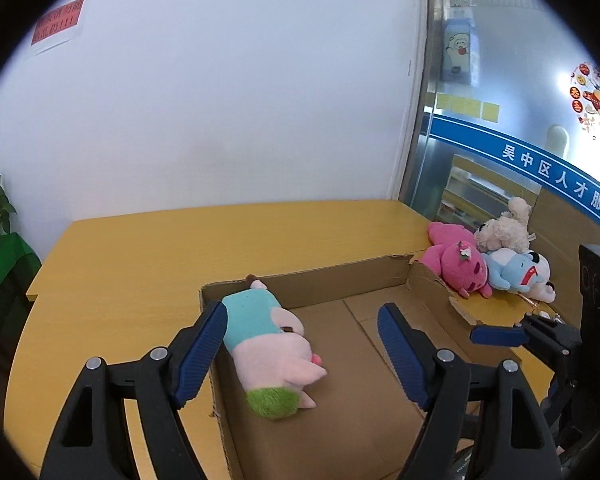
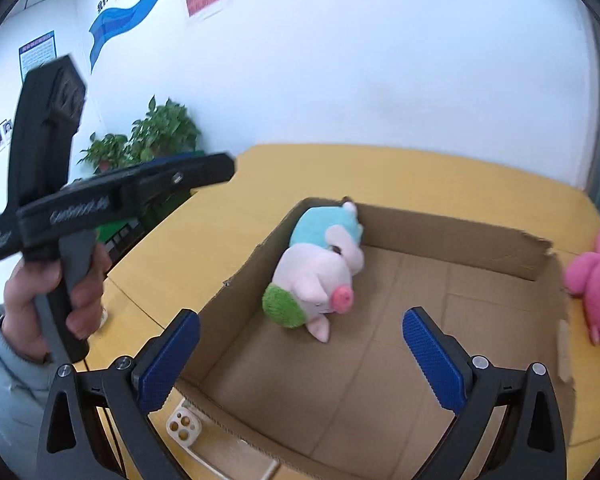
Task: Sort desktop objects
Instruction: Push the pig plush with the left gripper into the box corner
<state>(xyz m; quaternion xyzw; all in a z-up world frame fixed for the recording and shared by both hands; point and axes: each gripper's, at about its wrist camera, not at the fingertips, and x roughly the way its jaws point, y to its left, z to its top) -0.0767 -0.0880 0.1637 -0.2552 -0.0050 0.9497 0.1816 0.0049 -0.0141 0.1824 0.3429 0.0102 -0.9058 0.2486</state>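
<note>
Reaching for the toys [image 1: 488,264] at the surface's far corner, both wide-apart, empty grippers could bump the box [image 1: 332,276]

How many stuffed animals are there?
4. A pig plush lies in the cardboard box; a pink one, a cream one and a blue-white one are piled beside it. More may be hidden.

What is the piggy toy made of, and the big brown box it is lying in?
The piggy toy looks like soft plush fabric: fuzzy pink, teal and green pile, squashy rounded shape, matte. The brown box looks like corrugated cardboard: dull brown, creased flaps on its floor, a torn, ragged rim at one corner. What fills the toy cannot be seen.
</note>
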